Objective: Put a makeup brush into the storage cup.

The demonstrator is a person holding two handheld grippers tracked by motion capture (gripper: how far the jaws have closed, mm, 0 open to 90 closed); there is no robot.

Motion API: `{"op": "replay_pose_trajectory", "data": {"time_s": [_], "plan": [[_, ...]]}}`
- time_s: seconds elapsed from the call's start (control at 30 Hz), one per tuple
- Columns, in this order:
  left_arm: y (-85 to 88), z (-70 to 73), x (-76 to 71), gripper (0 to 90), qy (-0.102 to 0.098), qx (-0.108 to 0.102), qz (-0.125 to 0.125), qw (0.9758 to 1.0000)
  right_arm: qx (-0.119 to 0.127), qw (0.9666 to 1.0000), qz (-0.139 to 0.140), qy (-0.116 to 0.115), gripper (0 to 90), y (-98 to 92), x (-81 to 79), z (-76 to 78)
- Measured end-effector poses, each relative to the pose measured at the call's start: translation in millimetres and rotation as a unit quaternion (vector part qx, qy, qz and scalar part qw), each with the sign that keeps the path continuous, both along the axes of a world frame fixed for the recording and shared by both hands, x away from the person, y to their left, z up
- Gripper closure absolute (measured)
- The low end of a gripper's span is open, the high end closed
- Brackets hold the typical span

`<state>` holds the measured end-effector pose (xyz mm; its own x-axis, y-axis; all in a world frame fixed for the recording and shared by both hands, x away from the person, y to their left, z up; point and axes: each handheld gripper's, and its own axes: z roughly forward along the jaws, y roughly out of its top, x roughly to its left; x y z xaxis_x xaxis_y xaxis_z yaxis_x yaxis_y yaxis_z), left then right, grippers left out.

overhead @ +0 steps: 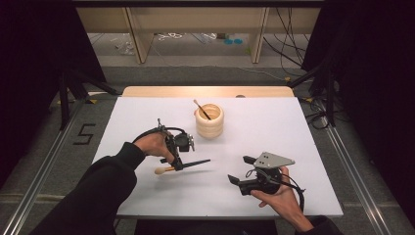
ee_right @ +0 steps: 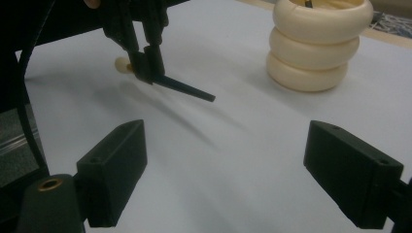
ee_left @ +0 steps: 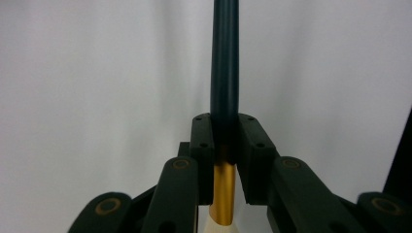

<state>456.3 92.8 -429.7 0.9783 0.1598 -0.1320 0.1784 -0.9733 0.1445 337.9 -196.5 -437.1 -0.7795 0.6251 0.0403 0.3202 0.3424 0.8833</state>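
My left gripper is shut on a brush with a dark handle, a gold ferrule and a cream tip. It holds the brush just above the white table, left of centre, with the handle pointing right. A cream ribbed holder stands behind it, and a second brush leans inside. My right gripper is open with nothing between its jaws, low at the front right. In the right gripper view, the left gripper and its brush lie ahead to the left.
The white sheet covers a wooden table whose far edge shows behind it. Dark curtains flank both sides. Metal rails run along the floor left and right, and cables lie beyond the table.
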Motion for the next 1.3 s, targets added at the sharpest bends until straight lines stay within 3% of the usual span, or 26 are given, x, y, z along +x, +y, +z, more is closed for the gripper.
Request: {"op": "replay_pose_trajectory", "data": {"time_s": [0.13, 0.3, 0.43, 0.67, 0.9, 0.97, 1.07, 1.13, 1.17, 1.2, 1.23, 1.3], "plan": [[0.0, 2.7, -6.3, 78.2, 0.012, -0.016, 0.008, 0.9998, -0.011, 0.9995, 0.013, -0.025, 16.3, 7.7, -2.0, 2.0], [-1.1, 5.8, -12.4, 78.2, 0.027, -0.029, 0.014, 0.9991, -0.049, 0.9959, 0.045, -0.060, 16.4, 19.3, -6.8, 8.1], [-6.0, 8.2, -17.7, 78.2, 0.040, -0.040, 0.011, 0.9983, -0.081, 0.9902, 0.069, -0.091, 16.7, 29.7, -11.0, 11.2], [-16.5, 12.1, -23.7, 78.1, 0.056, -0.044, 0.005, 0.9974, -0.147, 0.9736, 0.104, -0.141, 19.6, 46.9, -16.1, 11.0], [-23.9, 13.7, -25.2, 78.2, 0.064, -0.043, -0.001, 0.9970, -0.216, 0.9480, 0.139, -0.188, 24.0, 65.4, -19.4, 7.8], [-25.1, 14.1, -25.8, 78.2, 0.068, -0.044, 0.004, 0.9967, -0.227, 0.9431, 0.148, -0.193, 25.7, 69.8, -20.0, 7.2], [-27.0, 15.1, -26.1, 78.2, 0.072, -0.043, 0.005, 0.9965, -0.249, 0.9326, 0.158, -0.208, 27.0, 77.0, -20.2, 4.6], [-28.0, 16.0, -26.6, 78.1, 0.074, -0.040, 0.005, 0.9965, -0.268, 0.9223, 0.165, -0.224, 28.1, 80.2, -18.9, 3.0], [-28.6, 16.6, -26.6, 78.2, 0.074, -0.038, 0.004, 0.9965, -0.265, 0.9231, 0.162, -0.227, 28.4, 83.2, -20.0, 1.1], [-29.1, 16.9, -27.0, 78.2, 0.077, -0.039, 0.007, 0.9963, -0.295, 0.9045, 0.183, -0.248, 28.9, 82.5, -16.6, 2.6], [-29.7, 17.5, -27.2, 78.2, 0.077, -0.039, 0.008, 0.9963, -0.296, 0.9046, 0.184, -0.245, 29.5, 84.5, -17.8, 1.8], [-30.9, 18.5, -26.8, 78.2, 0.076, -0.037, 0.001, 0.9964, -0.305, 0.8956, 0.190, -0.262, 31.0, 87.6, -17.4, 0.7]]}}
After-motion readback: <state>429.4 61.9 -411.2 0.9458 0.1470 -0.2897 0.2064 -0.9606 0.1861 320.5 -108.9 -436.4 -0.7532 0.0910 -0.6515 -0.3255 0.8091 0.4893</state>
